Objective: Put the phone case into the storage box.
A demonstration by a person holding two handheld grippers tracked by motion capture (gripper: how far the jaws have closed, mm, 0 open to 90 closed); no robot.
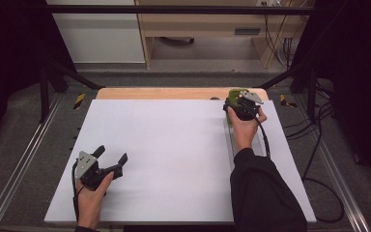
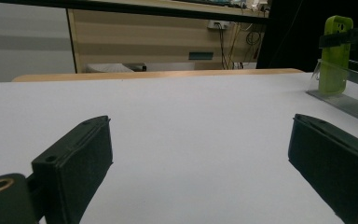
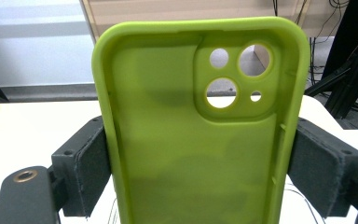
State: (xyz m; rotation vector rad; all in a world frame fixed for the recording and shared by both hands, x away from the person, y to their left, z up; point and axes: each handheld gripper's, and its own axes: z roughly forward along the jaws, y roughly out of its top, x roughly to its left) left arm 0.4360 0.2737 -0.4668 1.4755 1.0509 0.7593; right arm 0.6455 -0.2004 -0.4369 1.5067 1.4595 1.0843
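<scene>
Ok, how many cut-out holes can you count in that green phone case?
4, all in the raised camera block at the upper right of the phone case in the right gripper view: two large round ones, one medium, one small. The case's lower end is out of frame, so more may be hidden.

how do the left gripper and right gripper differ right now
The left gripper has its jaws spread wide with nothing between them; the right gripper is shut on the green phone case, pads pressing its two long edges. The left gripper sits low at the near left of the white table; the right gripper is at the far right edge. Both are hand-held, with black jaws.
</scene>
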